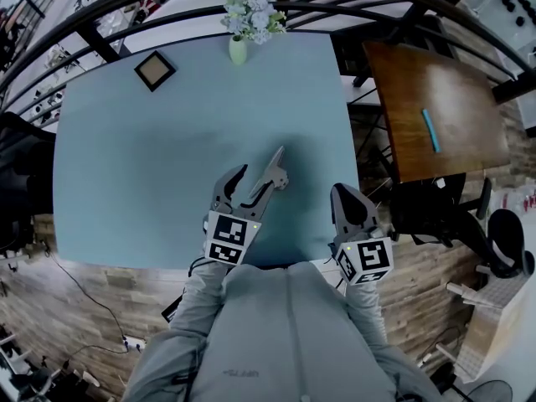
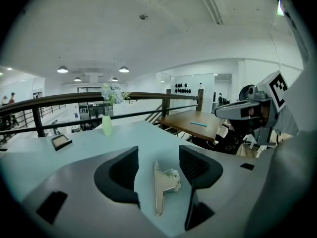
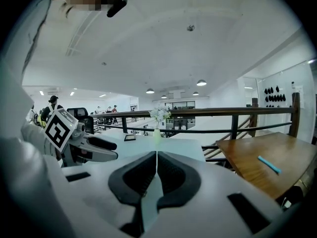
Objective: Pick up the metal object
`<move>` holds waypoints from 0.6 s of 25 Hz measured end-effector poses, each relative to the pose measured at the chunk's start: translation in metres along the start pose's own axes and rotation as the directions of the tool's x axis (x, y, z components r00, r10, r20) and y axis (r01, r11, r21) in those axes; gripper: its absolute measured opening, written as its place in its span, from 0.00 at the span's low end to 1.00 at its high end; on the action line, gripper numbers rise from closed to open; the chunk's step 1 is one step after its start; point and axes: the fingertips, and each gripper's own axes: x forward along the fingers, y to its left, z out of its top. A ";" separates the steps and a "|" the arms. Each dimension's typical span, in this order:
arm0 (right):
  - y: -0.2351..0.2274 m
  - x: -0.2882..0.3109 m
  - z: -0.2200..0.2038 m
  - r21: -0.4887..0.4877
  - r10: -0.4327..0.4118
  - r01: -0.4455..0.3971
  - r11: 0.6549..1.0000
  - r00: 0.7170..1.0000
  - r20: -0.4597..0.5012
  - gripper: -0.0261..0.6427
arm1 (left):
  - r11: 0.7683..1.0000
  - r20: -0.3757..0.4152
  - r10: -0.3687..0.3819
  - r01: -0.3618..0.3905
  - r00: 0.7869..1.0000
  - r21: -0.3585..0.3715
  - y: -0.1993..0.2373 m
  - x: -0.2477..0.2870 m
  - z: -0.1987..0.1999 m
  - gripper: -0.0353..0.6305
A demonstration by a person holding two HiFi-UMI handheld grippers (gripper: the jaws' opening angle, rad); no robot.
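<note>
The metal object, a silver clip (image 1: 275, 172), lies on the light blue table (image 1: 151, 174) near its front edge. My left gripper (image 1: 252, 183) is at the clip's near end with its jaws wide apart. In the left gripper view the clip (image 2: 160, 185) lies flat between the two dark pads (image 2: 124, 175), and neither pad touches it. My right gripper (image 1: 344, 193) hovers at the table's front right corner, clear of the clip. Its jaws (image 3: 156, 157) are pressed together with nothing between them.
A small vase of flowers (image 1: 239, 47) and a dark picture frame (image 1: 155, 69) stand at the table's far side. A brown wooden table (image 1: 452, 90) with a blue pen (image 1: 430, 130) is to the right, across a gap. A black chair (image 1: 440, 212) sits below it. A railing runs behind.
</note>
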 end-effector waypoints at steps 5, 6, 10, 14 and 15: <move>-0.006 0.000 -0.012 0.026 -0.015 0.016 1.000 1.000 -0.021 0.08 | 0.998 -0.075 -0.039 0.042 0.996 0.042 -0.012 0.025 -0.021 0.47; -0.007 0.000 -0.014 0.032 -0.019 0.020 0.999 1.000 -0.025 0.08 | 0.997 -0.091 -0.044 0.049 0.995 0.051 -0.015 0.030 -0.026 0.47; -0.015 -0.001 -0.024 0.054 -0.038 0.040 0.998 0.999 -0.035 0.08 | 0.993 -0.148 -0.059 0.073 0.987 0.093 -0.024 0.051 -0.042 0.48; -0.021 -0.006 -0.034 0.073 -0.054 0.058 0.996 0.997 -0.048 0.08 | 0.988 -0.205 -0.063 0.090 0.977 0.127 -0.033 0.069 -0.060 0.48; -0.022 -0.007 -0.036 0.078 -0.058 0.062 0.995 0.997 -0.051 0.08 | 0.986 -0.216 -0.064 0.095 0.974 0.134 -0.034 0.073 -0.064 0.48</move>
